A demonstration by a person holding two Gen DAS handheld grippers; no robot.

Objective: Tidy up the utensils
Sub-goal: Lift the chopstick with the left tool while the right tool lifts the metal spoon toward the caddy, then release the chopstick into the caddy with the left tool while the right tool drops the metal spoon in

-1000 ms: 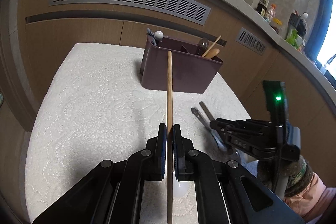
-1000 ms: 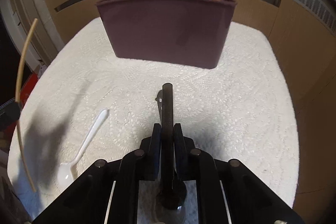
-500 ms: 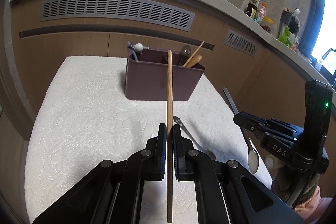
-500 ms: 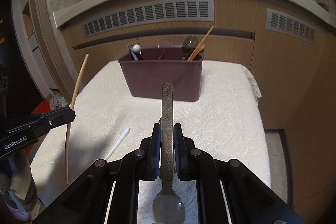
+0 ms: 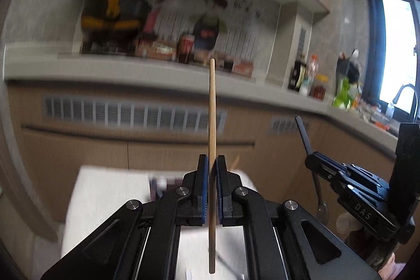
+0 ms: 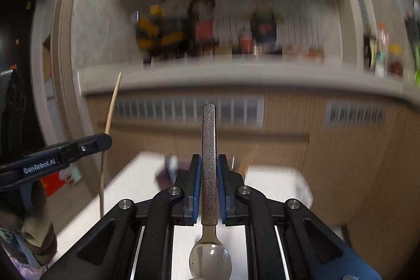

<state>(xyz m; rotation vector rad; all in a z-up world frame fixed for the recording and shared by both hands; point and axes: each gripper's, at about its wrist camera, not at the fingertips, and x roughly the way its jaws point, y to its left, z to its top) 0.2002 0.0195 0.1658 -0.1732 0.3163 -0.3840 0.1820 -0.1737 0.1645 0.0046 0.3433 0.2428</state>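
Note:
My left gripper is shut on a single wooden chopstick that points up and forward. My right gripper is shut on a metal spoon, gripped by its textured handle with the bowl toward the camera. Both are raised high above the white cloth-covered table. The maroon utensil holder shows only as a blurred sliver behind the fingers. The right gripper shows in the left wrist view, and the left gripper in the right wrist view.
A grey counter with bottles and cartoon-figure wall decor runs behind, over wooden cabinet fronts with vent grilles. A window and tap are at the far right. The background is motion-blurred.
Both grippers have lifted and tilted upward with their utensils. The table and holder have dropped to the bottom of both views, and the counter and wall now fill them.

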